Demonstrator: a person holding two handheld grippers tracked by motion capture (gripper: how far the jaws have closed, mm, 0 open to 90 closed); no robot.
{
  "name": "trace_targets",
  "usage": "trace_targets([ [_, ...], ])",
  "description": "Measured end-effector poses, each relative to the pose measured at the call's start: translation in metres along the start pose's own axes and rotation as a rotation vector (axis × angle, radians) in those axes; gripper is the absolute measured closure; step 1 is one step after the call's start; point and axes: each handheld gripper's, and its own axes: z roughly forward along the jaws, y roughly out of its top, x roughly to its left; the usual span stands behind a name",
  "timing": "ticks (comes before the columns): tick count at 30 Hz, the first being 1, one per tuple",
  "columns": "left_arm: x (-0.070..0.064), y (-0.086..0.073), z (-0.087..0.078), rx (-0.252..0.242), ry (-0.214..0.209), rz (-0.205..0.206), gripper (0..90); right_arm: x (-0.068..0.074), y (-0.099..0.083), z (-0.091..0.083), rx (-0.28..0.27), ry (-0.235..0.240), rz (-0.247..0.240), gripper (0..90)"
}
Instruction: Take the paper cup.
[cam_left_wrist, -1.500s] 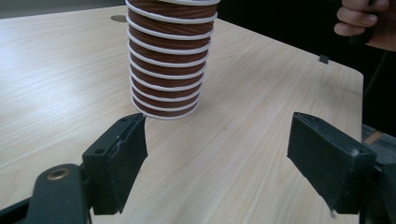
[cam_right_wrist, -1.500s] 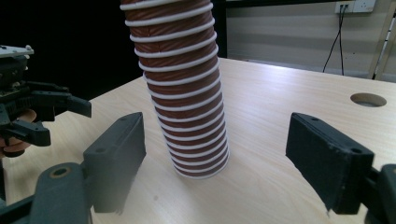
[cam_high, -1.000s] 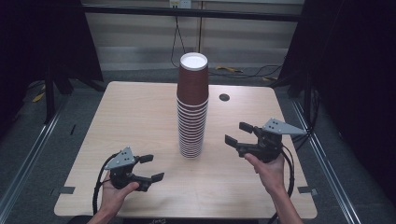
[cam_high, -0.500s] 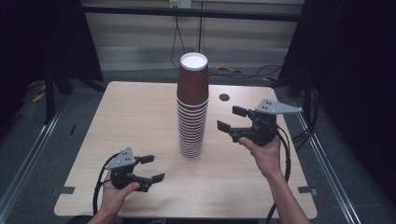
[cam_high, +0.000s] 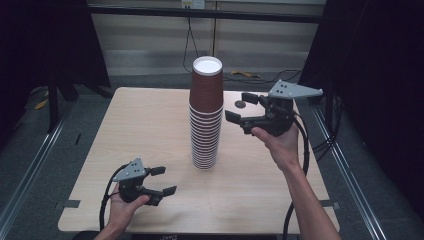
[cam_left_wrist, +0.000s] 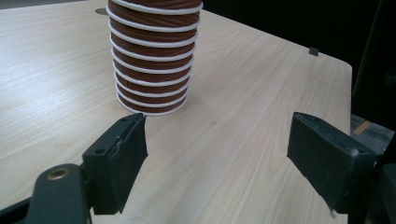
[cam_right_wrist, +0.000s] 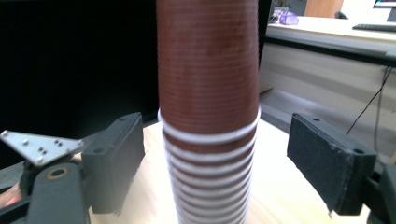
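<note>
A light wooden table (cam_high: 150, 130) is seen from above, with a person's forearms coming in from the near edge. At the left, the left gripper (cam_high: 162, 181) rests low near the table's front edge in the person's left hand (cam_high: 122, 207), its jaws spread wide with nothing between them; its place matches where it was a second ago. In the left gripper view, the bottom of the cup stack (cam_left_wrist: 153, 56) stands ahead of the open jaws, well clear of them. At the middle of the table stands the tall stack of brown paper cups (cam_high: 205, 115), nested one inside another with white rims showing as rings. Its long axis is vertical, the stack is upright, and the open mouth of the top cup (cam_high: 207, 66) faces up, showing a white inside. Just behind and right of the stack lies a small dark disc (cam_high: 240, 104) on the tabletop. At the right, the right gripper (cam_high: 241, 107) is held up at the height of the stack's upper part, jaws spread and pointing left at the cups, near but apart from them. Over the last second it has risen and moved in closer to the stack. In the right gripper view, the stack (cam_right_wrist: 208, 107) stands centred between the two open jaws, touching neither.
</note>
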Motion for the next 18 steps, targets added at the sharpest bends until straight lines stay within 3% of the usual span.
trace_targets([
  [11, 0.0, 0.0, 0.0, -0.003, -0.005, -0.001, 19.6, 0.003, 0.035, 0.013, -0.036, 0.049, -0.028, 17.2],
  [18, 0.001, 0.0, -0.001, -0.003, -0.003, -0.006, 19.6, -0.004, 0.049, 0.032, -0.02, 0.052, -0.037, 15.6],
])
